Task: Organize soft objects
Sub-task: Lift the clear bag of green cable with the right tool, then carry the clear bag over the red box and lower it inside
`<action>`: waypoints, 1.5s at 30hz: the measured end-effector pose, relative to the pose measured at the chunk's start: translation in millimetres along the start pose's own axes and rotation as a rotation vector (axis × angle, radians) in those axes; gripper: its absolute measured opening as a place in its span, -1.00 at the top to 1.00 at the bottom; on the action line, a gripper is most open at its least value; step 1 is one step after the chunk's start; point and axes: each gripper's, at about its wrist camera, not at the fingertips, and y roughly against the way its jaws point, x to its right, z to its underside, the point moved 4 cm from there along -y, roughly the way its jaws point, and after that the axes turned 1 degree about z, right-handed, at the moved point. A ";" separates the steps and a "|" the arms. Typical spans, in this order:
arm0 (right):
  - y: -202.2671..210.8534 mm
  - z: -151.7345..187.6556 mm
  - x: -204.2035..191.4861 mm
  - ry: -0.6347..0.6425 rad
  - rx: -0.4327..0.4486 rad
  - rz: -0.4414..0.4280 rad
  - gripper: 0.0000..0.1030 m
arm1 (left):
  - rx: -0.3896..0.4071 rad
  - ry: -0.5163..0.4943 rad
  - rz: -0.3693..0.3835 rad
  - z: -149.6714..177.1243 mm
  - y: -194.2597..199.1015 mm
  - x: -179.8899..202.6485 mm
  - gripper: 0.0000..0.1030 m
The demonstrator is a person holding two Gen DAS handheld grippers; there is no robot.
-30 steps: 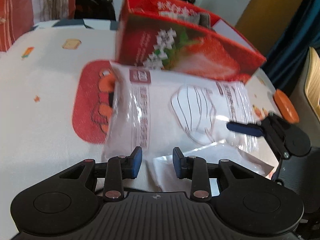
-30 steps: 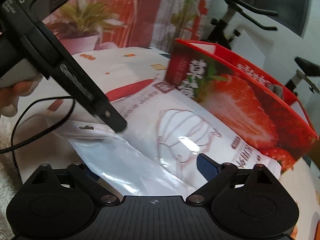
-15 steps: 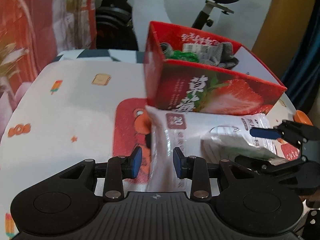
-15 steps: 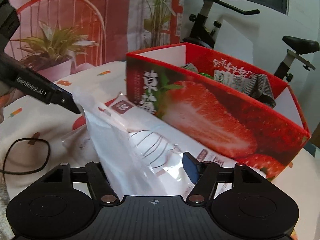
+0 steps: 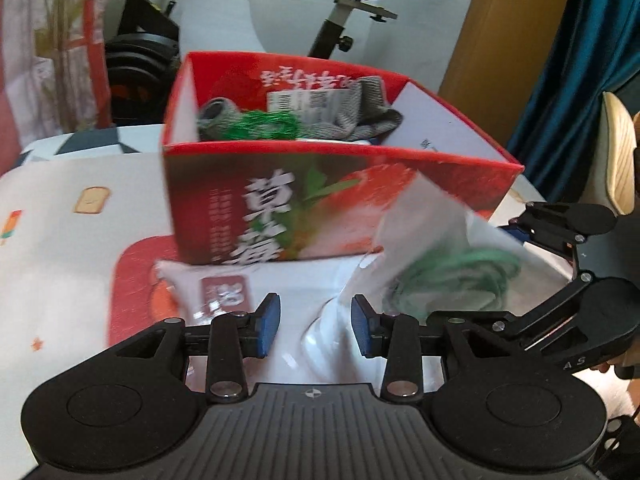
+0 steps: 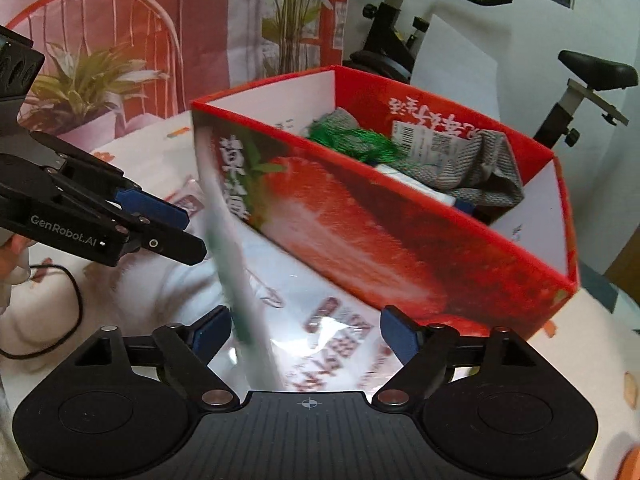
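Ahead of both tongs stands the red strawberry box, open at the top, on the patterned cloth. Inside it lie a grey sock with a barcode label, a tangle of green string and something white beneath them — too hidden to name.

Just in front of the box, on the near side toward the tongs, lies the clear plastic bag with printed writing; its near end reaches between the left gripper's blue pads. Those jaws stand partly apart and have just been opening; the bag lies in the gap, but the pads do not visibly press on it. To the right of the left gripper a white sheet of the bag's film stands up, blurred, with a green bundle showing through it.

The right gripper has its jaws wide and they have just been opening; the bag's film rises as a thin upright fold between them, close beside the left-hand pad, though whether it is pinched I cannot tell.

Against half a second earlier, the box sits larger and more square-on before the left tongs, its contents plainer to see, and the bag's right part has lifted from lying flat into that raised sheet. In the right view the left gripper now lies nearer and lower at the left edge.
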 end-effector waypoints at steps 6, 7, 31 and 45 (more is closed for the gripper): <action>-2.4 5.7 23.6 -0.018 -0.054 -0.033 -0.14 | -0.011 0.003 0.049 -5.0 -22.5 17.4 0.17; -2.0 7.1 25.9 -0.025 -0.048 -0.045 0.04 | -0.014 0.004 0.055 -5.6 -25.2 19.2 0.17; -24.1 -16.3 -12.6 0.069 0.012 -0.089 0.15 | -0.068 -0.007 -0.011 5.5 -22.8 8.4 0.35; -0.5 46.0 24.3 -0.428 -0.033 -0.113 0.13 | -0.047 0.081 -0.016 13.8 -21.4 4.8 0.35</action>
